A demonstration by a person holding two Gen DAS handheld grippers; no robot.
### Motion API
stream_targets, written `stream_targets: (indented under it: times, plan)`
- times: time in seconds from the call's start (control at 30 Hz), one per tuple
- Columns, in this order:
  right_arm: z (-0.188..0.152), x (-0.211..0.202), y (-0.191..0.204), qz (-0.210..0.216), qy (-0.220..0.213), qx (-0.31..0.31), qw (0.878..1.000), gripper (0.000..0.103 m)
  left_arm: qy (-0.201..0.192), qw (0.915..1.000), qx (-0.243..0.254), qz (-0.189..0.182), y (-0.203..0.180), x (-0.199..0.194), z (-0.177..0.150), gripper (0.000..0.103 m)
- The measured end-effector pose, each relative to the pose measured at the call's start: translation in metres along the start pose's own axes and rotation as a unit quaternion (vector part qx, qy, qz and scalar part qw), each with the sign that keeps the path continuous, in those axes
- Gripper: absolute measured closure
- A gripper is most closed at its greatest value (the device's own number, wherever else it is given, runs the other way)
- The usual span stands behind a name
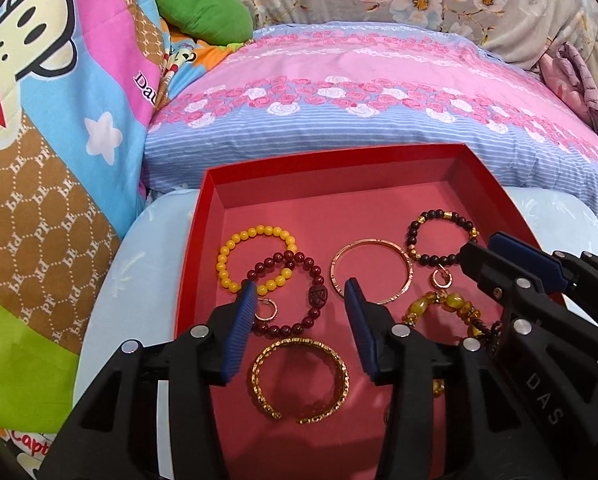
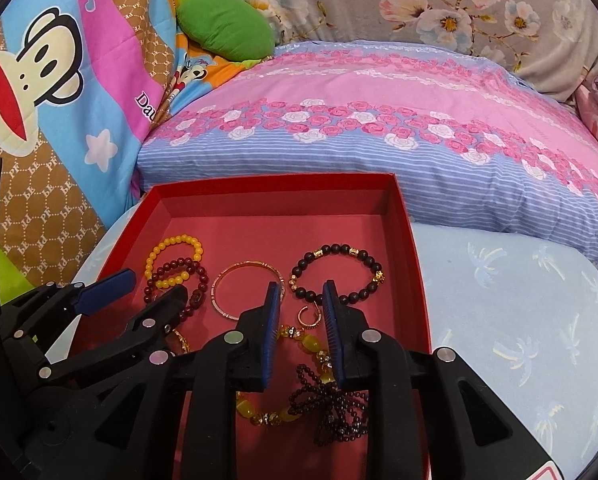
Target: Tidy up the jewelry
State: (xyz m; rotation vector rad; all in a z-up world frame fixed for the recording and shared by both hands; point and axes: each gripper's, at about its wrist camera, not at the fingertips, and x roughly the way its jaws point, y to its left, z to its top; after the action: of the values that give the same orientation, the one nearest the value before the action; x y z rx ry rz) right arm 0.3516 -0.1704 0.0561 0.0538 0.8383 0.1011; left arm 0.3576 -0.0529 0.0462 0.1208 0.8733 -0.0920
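Fingers of the left gripper (image 1: pixel 301 292) stand apart with nothing between the blue pads; they hover over the dark red bead bracelet (image 1: pixel 299 294) and a small ring (image 1: pixel 265 309), lower centre of the left wrist view. Pads press on nothing. Just below them lies the gold open bangle (image 1: pixel 299 380), flat on the box floor.

Fingers of the right gripper (image 2: pixel 301 296) stand a little apart — narrower than the left pair — and likewise hold nothing. Between their tips a small hooped ring (image 2: pixel 310 317) shows, lying on the floor beside the black bead bracelet (image 2: pixel 337 274). Beneath the jaws sit the amber bead bracelet (image 2: pixel 295 380) and a dark beaded tangle (image 2: pixel 335 404).

Outward: yellow bead bracelet (image 1: pixel 255 258) overlaps the dark red one at left; rose-gold bangle (image 1: pixel 371 270) lies centre. All pieces rest inside the red box (image 1: pixel 331 168), which sits on a pale blue cushion (image 2: pixel 519 320) against a floral pillow (image 1: pixel 379 92).

Judgement: pieces are spread singly so each can be picked apart — sorting appears under way, small rings the likely next targets.
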Motion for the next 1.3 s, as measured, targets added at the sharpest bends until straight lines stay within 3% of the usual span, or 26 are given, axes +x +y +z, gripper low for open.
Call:
stream_targets:
  times: [0.43, 0.8, 1.3]
  plan:
    - [-0.022, -0.065, 0.009, -0.020, -0.022, -0.007, 1.000, 0.073, -0.014, 0.9999, -0.002, -0.001, -0.002, -0.061, -0.020, 0.058]
    - [-0.064, -0.119, 0.011, -0.029, -0.029, 0.002, 0.999, 0.063, -0.021, 0.9997, -0.012, 0.003, -0.002, -0.111, -0.062, 0.043]
    - [-0.123, -0.146, 0.016, -0.029, -0.010, 0.010, 0.999, 0.061, 0.000, 0.9996, -0.029, 0.002, -0.004, -0.131, -0.116, 0.042]
